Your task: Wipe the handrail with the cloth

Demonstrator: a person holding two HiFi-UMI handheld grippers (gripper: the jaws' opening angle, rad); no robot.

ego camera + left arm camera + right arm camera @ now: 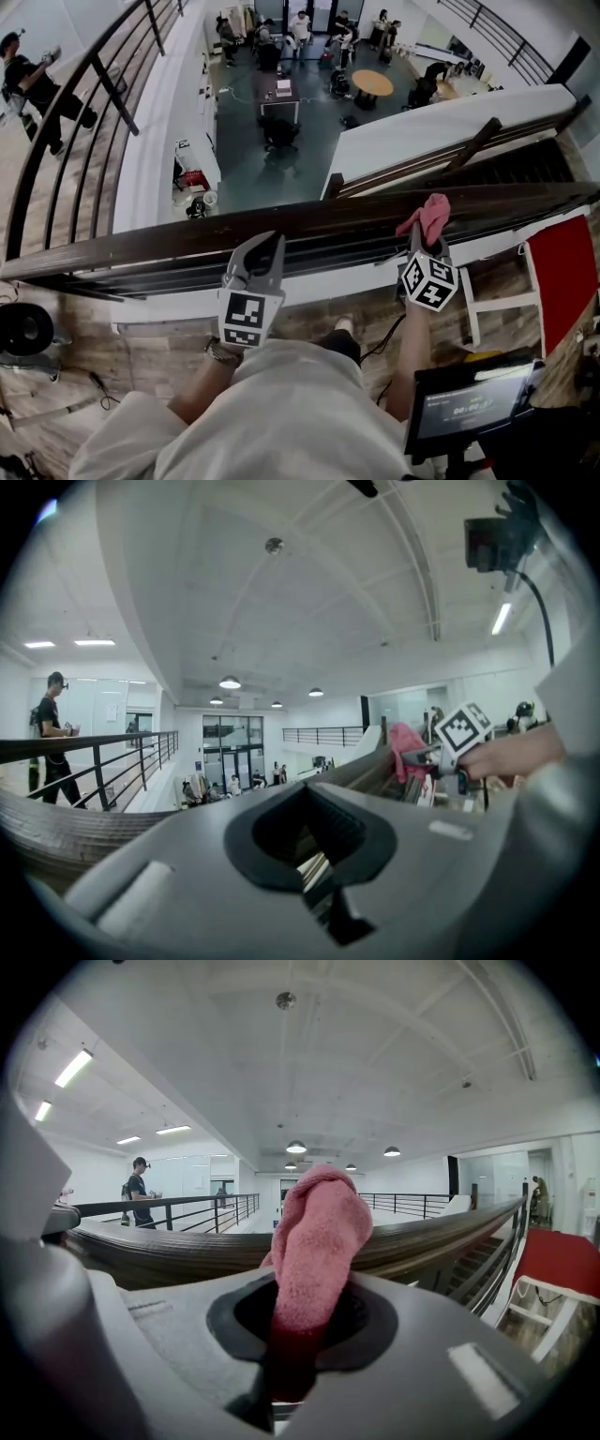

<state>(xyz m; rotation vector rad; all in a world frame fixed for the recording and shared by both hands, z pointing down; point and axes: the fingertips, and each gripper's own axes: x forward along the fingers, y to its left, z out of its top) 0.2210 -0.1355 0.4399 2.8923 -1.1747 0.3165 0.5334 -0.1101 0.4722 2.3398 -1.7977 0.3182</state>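
Now | step: wipe in hand | my right gripper (427,247) clamps pink cloth (431,214) on handrail (169,249) | my left gripper (265,249) closed, empty | next, I judge: slide cloth along handrail with pressure.

Handrail (309,220): both ends cut off, left and right. Cloth (319,1232): lower end hidden inside right gripper (427,246) jaws.

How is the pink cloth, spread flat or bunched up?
Bunched up. The cloth pokes up in a lump from the right gripper's closed jaws, by the handrail.

Left gripper (266,242) closed; right gripper (427,244) pinching cloth (430,215).
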